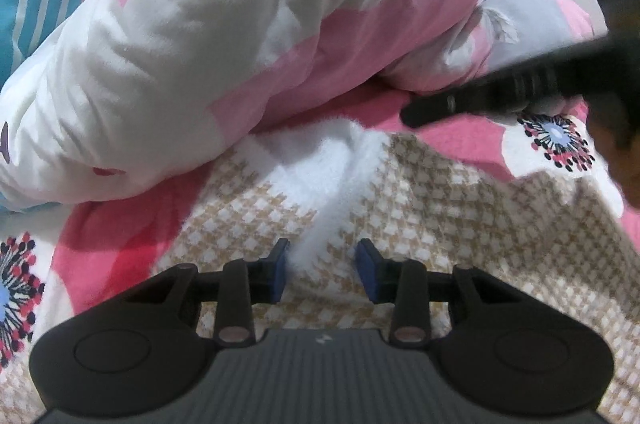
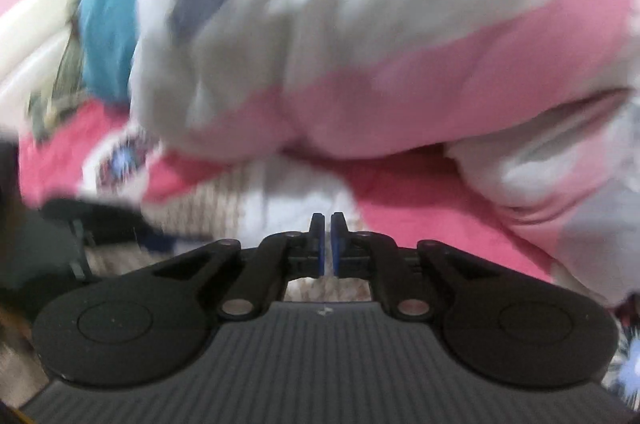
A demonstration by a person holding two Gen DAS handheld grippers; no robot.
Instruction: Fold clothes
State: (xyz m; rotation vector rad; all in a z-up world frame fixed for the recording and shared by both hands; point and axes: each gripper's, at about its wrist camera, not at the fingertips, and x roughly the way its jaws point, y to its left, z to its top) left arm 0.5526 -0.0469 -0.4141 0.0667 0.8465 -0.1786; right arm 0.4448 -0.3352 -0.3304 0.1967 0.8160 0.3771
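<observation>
Both tools look alike — the left gripper (image 1: 324, 270) and the right gripper (image 2: 327, 244) each have a grey ribbed body with a small pale mark, two black rounded lobes, black linkage arms with silvery pivot pins, and blue-padded black fingers (image 1: 280, 270).

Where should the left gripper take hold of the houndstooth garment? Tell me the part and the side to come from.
Grip the white fluffy ridge of the beige houndstooth garment, straight ahead from the near side. It stands up as a raised fold running toward the open left gripper, roughly between its blue pads, so closing there would likely pinch it; the flat checked cloth on either side offers no such edge.
</observation>
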